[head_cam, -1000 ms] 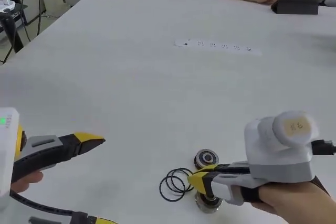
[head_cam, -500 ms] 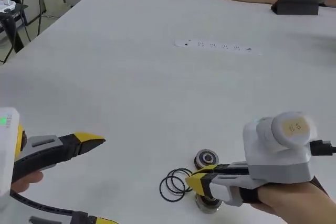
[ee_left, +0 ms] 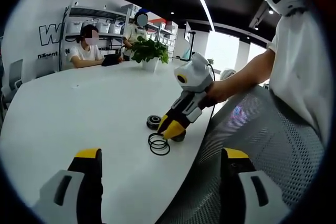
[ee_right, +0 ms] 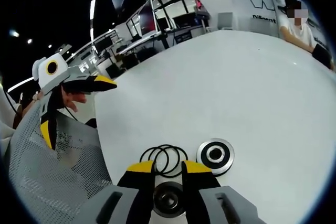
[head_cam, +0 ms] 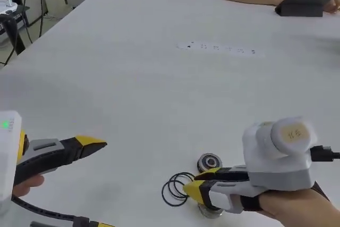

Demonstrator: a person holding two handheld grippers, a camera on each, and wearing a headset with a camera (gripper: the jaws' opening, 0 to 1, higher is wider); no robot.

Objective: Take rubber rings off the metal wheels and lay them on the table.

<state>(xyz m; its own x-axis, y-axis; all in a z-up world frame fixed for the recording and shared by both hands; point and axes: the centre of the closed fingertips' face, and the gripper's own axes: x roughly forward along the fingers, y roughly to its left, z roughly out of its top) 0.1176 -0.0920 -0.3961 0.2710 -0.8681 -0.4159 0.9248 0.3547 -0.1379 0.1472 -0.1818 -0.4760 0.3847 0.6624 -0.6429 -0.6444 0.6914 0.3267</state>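
White table [head_cam: 159, 94] bears everything; the left gripper [ee_left: 161, 154] hangs wide open and empty, well apart. The right gripper [ee_right: 169, 167] sets narrowed jaws either side of a metal wheel [ee_right: 169, 199], seemingly to hold it, though contact is unclear; loose rubber rings [head_cam: 176, 187] lie just beside.

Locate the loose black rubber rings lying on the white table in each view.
Head view: black rubber rings at bottom centre, just left of the right hand-held gripper.
Left gripper view: rings just below centre.
Right gripper view: rings at lower centre, just beyond the jaws.
Shared landmark: the round metal wheel lying flat beside them.
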